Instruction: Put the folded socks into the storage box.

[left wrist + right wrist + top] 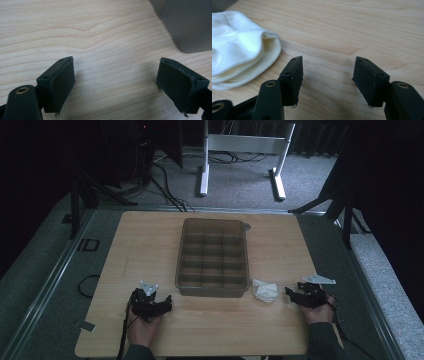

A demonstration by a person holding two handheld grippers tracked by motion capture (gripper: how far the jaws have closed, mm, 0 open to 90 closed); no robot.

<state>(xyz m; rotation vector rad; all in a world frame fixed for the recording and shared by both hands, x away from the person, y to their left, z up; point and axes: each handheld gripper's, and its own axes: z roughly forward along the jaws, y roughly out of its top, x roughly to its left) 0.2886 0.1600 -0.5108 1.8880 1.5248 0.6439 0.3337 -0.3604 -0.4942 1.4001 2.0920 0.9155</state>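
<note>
Wood covers the table (pixel 145 245) in front of us, pale with wavy lines, and grey carpet (pixel 240 175) lies around it in a dark room. White legs of another table (pixel 204 170) stand at the back, with black cables on the floor. A see-through tray (pixel 213 257) with many little boxes sits in the middle of our table, and we see nothing in them. A soft white cloth (pixel 264 290) lies just beside the tray's near right corner. Our right gripper (pixel 298 294) rests near the cloth, its jaws wide with nothing between them. Our left gripper (pixel 156 303) rests near the tray's near left corner, jaws wide too, holding nothing.
</note>
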